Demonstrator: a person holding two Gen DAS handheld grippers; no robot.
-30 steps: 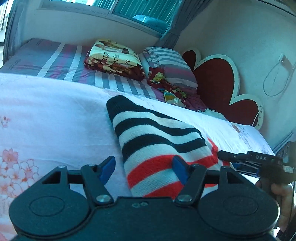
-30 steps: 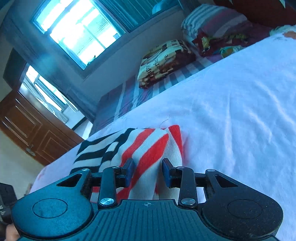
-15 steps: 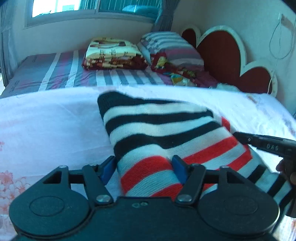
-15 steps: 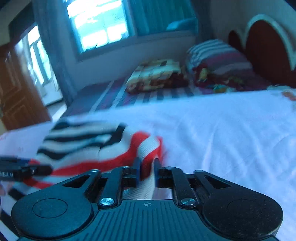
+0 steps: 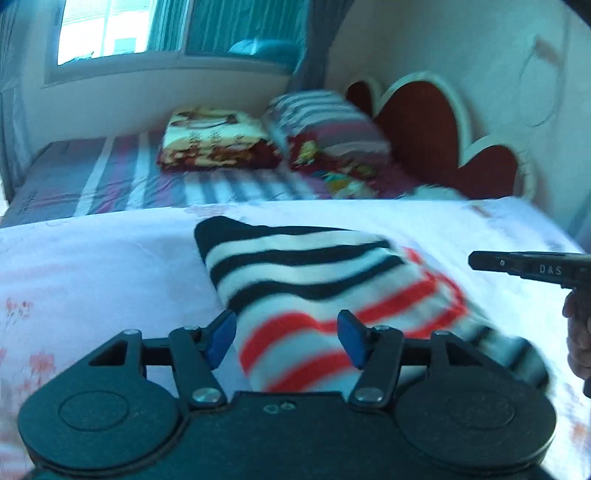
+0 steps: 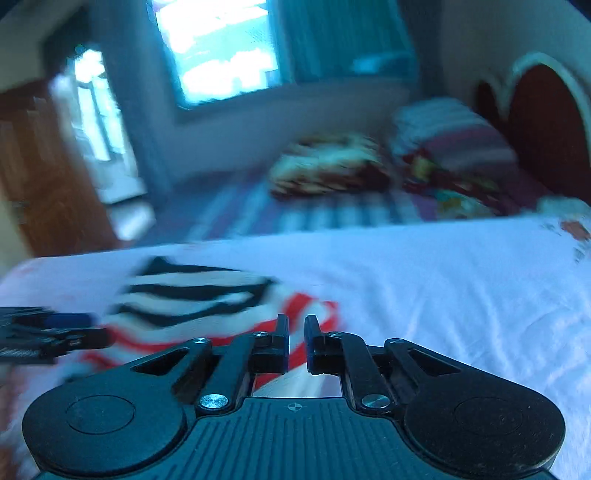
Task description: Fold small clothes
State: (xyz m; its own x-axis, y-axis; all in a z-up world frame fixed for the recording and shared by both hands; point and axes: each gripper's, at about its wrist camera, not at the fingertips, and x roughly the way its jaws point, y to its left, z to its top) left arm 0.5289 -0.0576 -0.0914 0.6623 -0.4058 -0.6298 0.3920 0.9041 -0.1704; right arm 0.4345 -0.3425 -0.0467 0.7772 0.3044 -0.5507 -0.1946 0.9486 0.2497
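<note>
My left claw stands wide apart, its blue pads straddling the red-striped end of the folded striped sweater lying on the white bed sheet. My right claw is nearly closed, gripping nothing, just beside the sweater's red edge.

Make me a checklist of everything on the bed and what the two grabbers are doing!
Surface: white floral bedsheet over the near part of the bed.
Job's things: striped knit garment lying folded on the sheet, black-and-white and red-and-white bands.
Clutter: folded patterned blanket and striped pillow on the far striped mattress.
Grippers: left gripper open, fingers straddling the garment's near edge; right gripper nearly closed, just off the garment's red edge, blurred.
Cables: thin wire on the wall.
Surroundings: window, heart-shaped headboard, wooden door.
</note>
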